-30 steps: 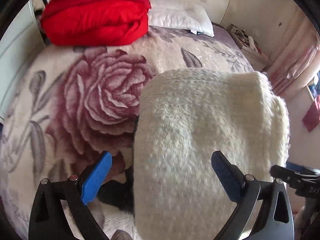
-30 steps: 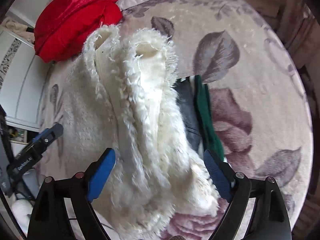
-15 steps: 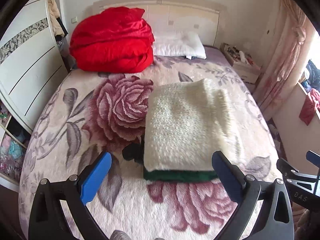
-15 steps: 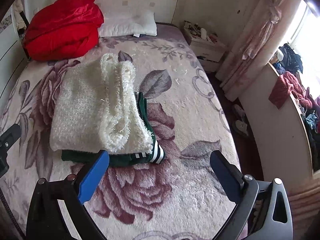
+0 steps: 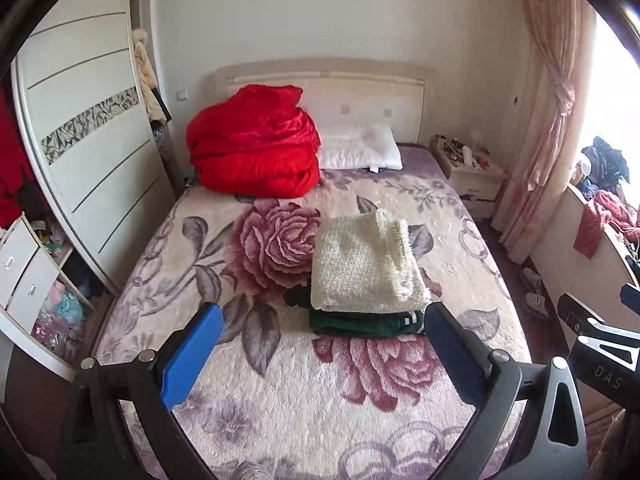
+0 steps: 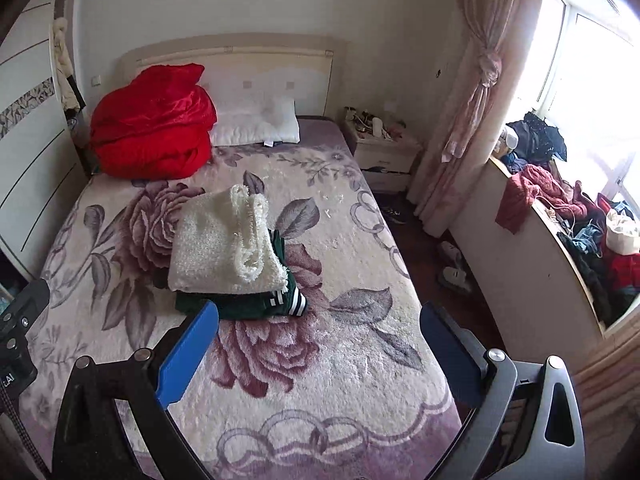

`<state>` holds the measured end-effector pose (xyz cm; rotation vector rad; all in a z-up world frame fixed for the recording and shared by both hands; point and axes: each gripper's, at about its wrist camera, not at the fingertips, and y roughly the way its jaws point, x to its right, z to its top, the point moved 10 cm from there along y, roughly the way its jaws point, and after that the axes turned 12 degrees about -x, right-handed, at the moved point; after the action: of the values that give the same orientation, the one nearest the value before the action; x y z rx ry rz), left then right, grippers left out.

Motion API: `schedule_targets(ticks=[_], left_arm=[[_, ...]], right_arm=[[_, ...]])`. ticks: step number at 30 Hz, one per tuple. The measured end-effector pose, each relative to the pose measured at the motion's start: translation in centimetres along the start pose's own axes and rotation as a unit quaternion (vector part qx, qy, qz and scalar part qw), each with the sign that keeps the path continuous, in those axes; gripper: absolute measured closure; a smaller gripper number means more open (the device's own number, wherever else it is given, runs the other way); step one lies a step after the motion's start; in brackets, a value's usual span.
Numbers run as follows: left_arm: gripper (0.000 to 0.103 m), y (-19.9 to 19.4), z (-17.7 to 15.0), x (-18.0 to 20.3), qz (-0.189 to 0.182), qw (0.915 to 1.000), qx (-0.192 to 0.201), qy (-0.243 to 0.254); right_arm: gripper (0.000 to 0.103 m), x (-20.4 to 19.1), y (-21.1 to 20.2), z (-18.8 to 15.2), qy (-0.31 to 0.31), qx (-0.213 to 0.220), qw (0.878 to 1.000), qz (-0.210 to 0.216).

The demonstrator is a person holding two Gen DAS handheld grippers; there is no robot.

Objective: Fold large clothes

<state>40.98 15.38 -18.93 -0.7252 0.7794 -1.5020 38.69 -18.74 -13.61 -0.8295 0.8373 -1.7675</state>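
Cream fuzzy knit garment (image 5: 362,262), folded into a rough rectangle, fringed edges bunched along its right side, stacked on a folded dark green garment (image 6: 240,304) with white-striped cuff exposed, both laid mid-bed on the floral blanket (image 6: 320,360)

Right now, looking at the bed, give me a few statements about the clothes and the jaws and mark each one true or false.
1. The cream fuzzy sweater lies folded on top of the dark green garment. True.
2. The left gripper is clamped on the cream sweater. False: its jaws stand open and empty, well short of the pile.
3. The red quilt is heaped at the head of the bed, beside the white pillow. True.
4. The right gripper holds the green garment. False: its jaws are wide open with nothing between them.
5. The green garment shows white stripes at one end. True.
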Motion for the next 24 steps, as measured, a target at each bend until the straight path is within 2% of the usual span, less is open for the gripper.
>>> schedule_targets(ticks=[6, 9, 13, 17, 24], left_arm=[[0.000, -7.1, -1.8, 0.8, 0.009, 0.9998, 0.019, -0.002], [0.000, -9.7, -2.7, 0.8, 0.009, 0.9998, 0.009, -0.012], [0.000, -12.1, -3.4, 1.2, 0.016, 0.9998, 0.003, -0.009], [0.000, -13.5, -3.8, 1.5, 0.008, 0.9998, 0.011, -0.015], [0.000, -15.6, -4.3, 1.2, 0.002, 0.9994, 0.024, -0.024]], right_arm=[[0.001, 2.1, -9.9, -2.1, -0.013, 0.040, 0.999, 0.005], [0.001, 2.9, -13.8, -3.2, -0.012, 0.042, 0.999, 0.012], [0.001, 3.7, -17.2, -4.4, -0.014, 0.034, 0.999, 0.020], [0.001, 4.2, -20.2, -5.2, -0.021, 0.042, 0.999, 0.019], [0.001, 4.9, -23.3, -6.0, -0.017, 0.057, 0.998, 0.037]])
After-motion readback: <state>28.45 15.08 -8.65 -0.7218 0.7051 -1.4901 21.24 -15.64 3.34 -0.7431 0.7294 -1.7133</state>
